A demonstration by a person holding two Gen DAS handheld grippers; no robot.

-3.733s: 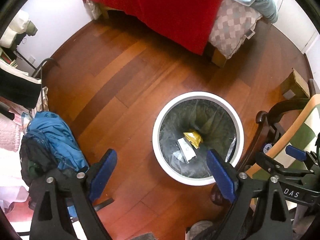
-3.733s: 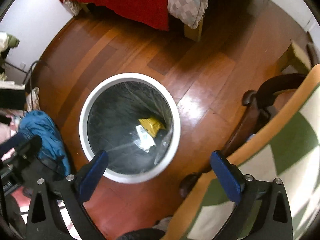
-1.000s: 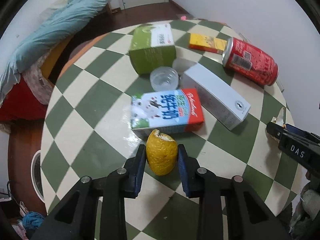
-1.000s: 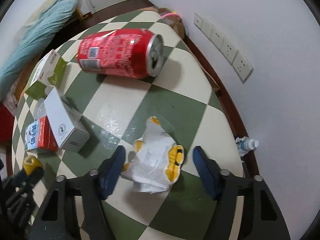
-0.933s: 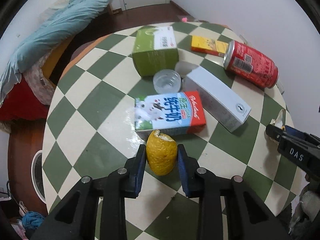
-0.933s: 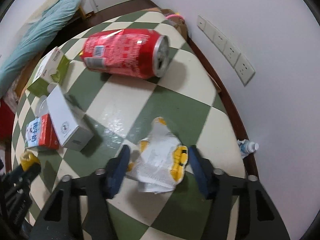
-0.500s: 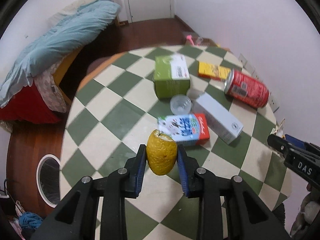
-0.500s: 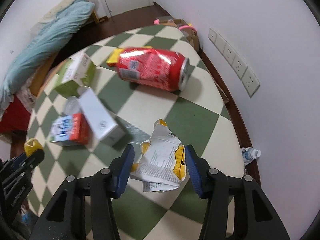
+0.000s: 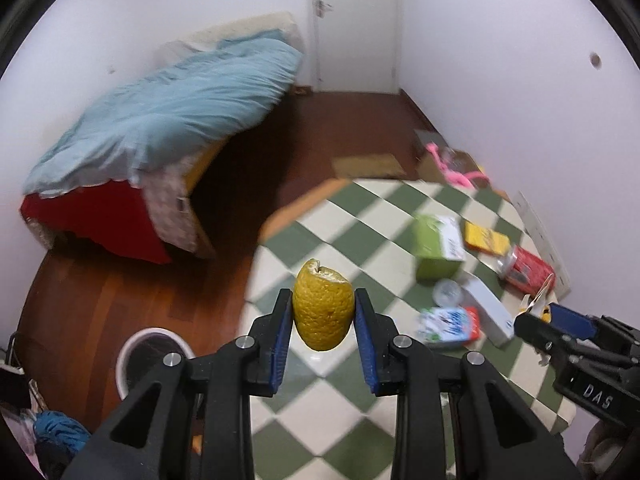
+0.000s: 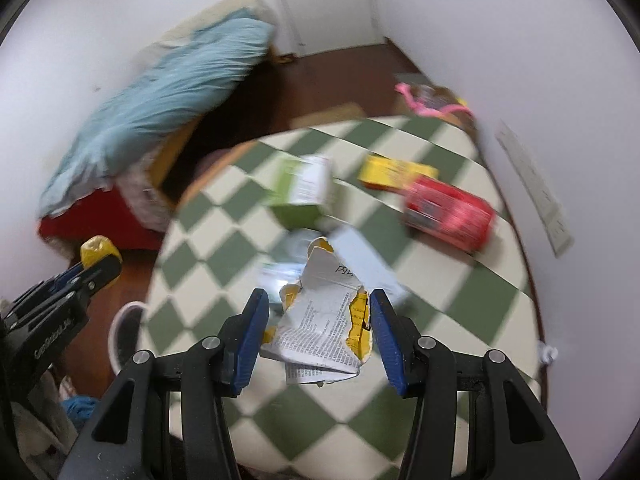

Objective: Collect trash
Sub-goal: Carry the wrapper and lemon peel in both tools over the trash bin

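Frame center, the left gripper (image 9: 323, 318) pinches a lemon peel (image 9: 323, 310); lower left sits the white bin (image 9: 132, 356). Only the right view shows the right gripper (image 10: 316, 322) clamping a crumpled wrapper (image 10: 324, 328).

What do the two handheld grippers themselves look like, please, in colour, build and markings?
Both are alike: the left gripper and right gripper have black plastic frames with triangular cut-outs, silver round bolts and flat blue pads on the inner faces of the fingers. White lettering reading "DAS" shows on the side of the right gripper in the left wrist view. No cables or sleeves are visible.
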